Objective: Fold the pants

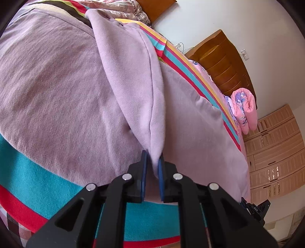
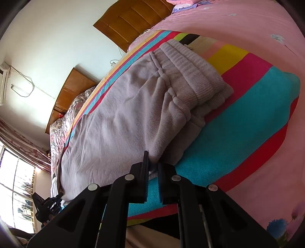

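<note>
Two tools clamped on lilac pants [image 1: 66, 91], left tool [image 1: 153, 162], right tool [image 2: 152, 162], striped blanket [image 2: 247, 106] beneath

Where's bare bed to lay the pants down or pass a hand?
Free: the pink sheet beyond the striped blanket, and the blanket's teal and red bands beside the waistband. Crowded: the blanket's middle, covered by the pants, and both grippers clamped on the near edge.

Bright daylight fills both views; in the right wrist view the window [image 2: 17, 183] at far left is blown out white; shadows are soft; fisheye bending curves the headboard [image 2: 137, 17], and dark vignette rings the corners; near gripper parts look slightly soft
</note>
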Demonstrator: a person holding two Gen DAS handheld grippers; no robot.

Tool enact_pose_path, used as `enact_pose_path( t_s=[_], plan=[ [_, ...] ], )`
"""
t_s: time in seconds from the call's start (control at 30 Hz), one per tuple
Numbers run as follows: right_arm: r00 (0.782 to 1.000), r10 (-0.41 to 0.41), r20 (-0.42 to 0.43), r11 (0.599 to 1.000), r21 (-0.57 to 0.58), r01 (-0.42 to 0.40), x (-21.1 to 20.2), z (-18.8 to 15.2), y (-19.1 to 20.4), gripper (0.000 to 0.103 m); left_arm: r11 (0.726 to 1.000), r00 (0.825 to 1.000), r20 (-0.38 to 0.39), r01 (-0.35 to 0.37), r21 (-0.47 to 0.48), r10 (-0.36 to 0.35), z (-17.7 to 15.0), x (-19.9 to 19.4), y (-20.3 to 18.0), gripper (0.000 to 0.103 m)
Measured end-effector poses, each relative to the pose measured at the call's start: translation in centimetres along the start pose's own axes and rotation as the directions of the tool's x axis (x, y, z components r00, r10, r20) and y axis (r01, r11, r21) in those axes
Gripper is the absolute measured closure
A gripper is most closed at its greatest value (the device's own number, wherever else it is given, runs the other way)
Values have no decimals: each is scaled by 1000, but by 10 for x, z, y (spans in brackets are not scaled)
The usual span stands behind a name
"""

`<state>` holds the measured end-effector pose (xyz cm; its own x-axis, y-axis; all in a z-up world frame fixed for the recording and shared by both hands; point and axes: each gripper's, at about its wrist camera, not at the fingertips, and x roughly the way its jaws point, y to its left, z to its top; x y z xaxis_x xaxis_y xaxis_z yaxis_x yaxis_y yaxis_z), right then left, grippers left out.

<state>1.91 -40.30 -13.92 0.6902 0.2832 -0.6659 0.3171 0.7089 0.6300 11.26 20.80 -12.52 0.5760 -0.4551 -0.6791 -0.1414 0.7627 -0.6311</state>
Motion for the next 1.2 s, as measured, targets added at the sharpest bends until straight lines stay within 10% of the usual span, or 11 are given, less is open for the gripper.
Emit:
enact_pose_path(
  t_s=[0.5, 0.63, 0.9, 1.07, 1.17, 1.2],
  plan=[
    [998, -66, -12, 997, -28, 66, -2, 0, 16, 92, 1000, 998, 56, -14, 2, 13, -19, -30, 1, 96],
    [994, -114, -4, 987, -115, 113, -28, -5, 32, 72, 995, 985, 170, -34, 89, 18, 3, -61, -22, 29],
    [995, 101, -26, 918, -384, -103, 24, 20, 156, 72, 941, 961, 132, -268, 209, 244, 142, 19, -60, 22],
    [975, 146, -167, 828, -519, -213, 104, 21, 246, 72, 858, 881, -11, -458, 231, 473, 191, 99, -53, 24],
    [962, 151, -228, 783, -567, -257, 139, 17, 285, 68, 813, 838, 27, -536, 226, 545, 190, 98, -46, 68],
    [957, 144, -251, 768, -582, -268, 149, 14, 297, 68, 847, 869, 51, -491, 205, 491, 186, 82, -42, 96]
  ],
)
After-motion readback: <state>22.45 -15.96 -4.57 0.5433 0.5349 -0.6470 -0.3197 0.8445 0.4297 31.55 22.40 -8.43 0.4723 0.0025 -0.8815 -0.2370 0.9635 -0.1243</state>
